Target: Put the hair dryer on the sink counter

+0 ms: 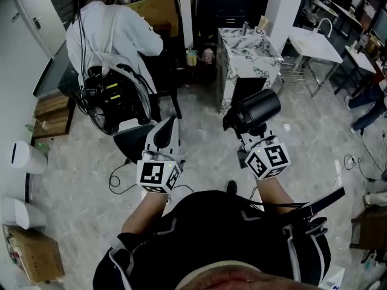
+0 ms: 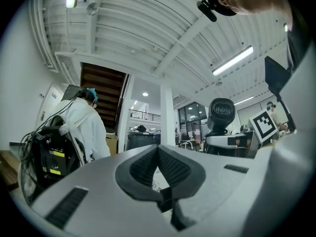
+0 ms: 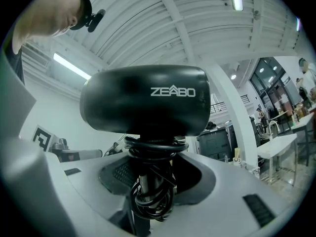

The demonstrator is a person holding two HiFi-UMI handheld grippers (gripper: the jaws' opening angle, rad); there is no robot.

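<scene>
You hold two grippers out roughly level, side by side. The right gripper point(image 1: 249, 136) has its fingers clenched on the cord-wrapped handle of the one hair dryer point(image 3: 145, 100), held in the air, well short of the marble sink table point(image 1: 249, 58). The left gripper point(image 2: 158, 169) has its fingers pressed together, empty.

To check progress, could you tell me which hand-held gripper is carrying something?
The right hand-held gripper: its jaws clamp the black hair dryer; the left hand-held gripper is shut and empty.
</scene>
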